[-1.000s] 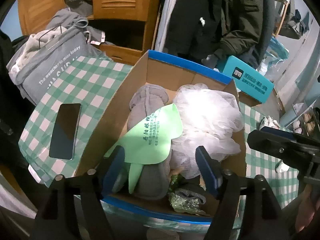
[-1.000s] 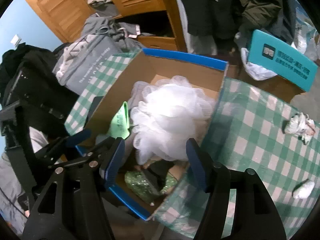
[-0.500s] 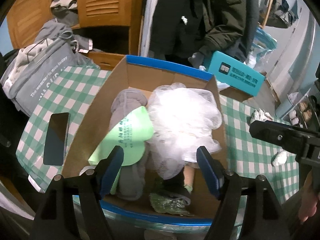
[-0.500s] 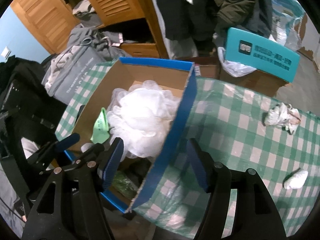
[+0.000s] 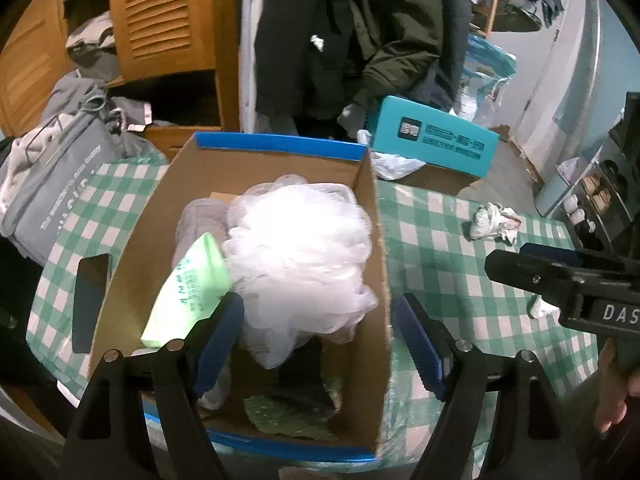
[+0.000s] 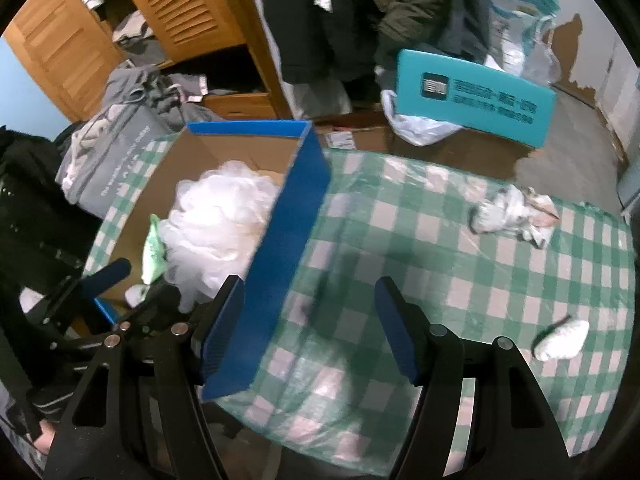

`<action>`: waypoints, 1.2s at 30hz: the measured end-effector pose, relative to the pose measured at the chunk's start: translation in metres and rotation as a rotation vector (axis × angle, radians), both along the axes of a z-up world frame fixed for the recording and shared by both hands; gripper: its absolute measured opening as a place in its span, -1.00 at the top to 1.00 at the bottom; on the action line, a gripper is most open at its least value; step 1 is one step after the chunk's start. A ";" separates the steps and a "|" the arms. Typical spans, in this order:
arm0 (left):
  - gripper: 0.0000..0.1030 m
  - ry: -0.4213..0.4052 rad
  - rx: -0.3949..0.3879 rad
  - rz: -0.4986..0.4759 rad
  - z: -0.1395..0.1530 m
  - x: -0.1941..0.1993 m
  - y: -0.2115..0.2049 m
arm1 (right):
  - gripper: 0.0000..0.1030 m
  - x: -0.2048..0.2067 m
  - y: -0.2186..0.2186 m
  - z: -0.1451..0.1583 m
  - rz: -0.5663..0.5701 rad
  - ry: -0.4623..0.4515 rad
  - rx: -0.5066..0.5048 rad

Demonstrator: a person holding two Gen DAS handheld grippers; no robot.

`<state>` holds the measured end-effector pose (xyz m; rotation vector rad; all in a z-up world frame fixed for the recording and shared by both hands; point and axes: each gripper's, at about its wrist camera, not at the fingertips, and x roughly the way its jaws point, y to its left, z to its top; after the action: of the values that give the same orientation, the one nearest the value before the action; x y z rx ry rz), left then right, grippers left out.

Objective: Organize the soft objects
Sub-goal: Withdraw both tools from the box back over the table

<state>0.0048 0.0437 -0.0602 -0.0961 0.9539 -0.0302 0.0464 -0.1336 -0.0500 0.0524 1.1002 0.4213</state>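
Observation:
A cardboard box with a blue rim stands on the green checked tablecloth. It holds a white mesh pouf, a green printed sheet, a grey soft piece and a green glittery piece. My left gripper hangs over the box's near right corner, its jaws opening and gripping nothing; the box wall and the pouf lie below the gap. My right gripper is open over the cloth beside the box's blue wall. A crumpled white cloth and a small white wad lie on the cloth to the right.
A black phone lies left of the box. Beyond the table's far edge are a grey bag, a teal carton, hanging dark coats and a wooden wardrobe. A hand holds the right gripper at the right edge.
Both grippers have moved to the right. The box has slid leftward in both views, and the right gripper now hangs over the tablecloth instead of over the pouf.

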 end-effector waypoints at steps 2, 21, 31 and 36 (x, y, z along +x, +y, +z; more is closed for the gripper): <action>-0.56 0.000 0.006 -0.012 0.001 0.002 -0.008 | -0.30 -0.001 -0.011 -0.003 -0.019 0.003 -0.008; -0.57 0.013 0.057 -0.147 0.002 0.013 -0.089 | -0.30 -0.010 -0.116 -0.017 -0.218 0.015 -0.047; -0.57 0.036 0.093 -0.203 -0.006 0.017 -0.121 | -0.30 -0.015 -0.161 -0.030 -0.301 0.038 -0.069; -0.58 0.059 0.109 -0.223 -0.014 0.022 -0.133 | -0.30 -0.015 -0.179 -0.039 -0.338 0.051 -0.097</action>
<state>0.0265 -0.0890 -0.0740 0.1104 1.0197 -0.1816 0.0313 -0.3121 -0.0891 0.1617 1.1361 0.0633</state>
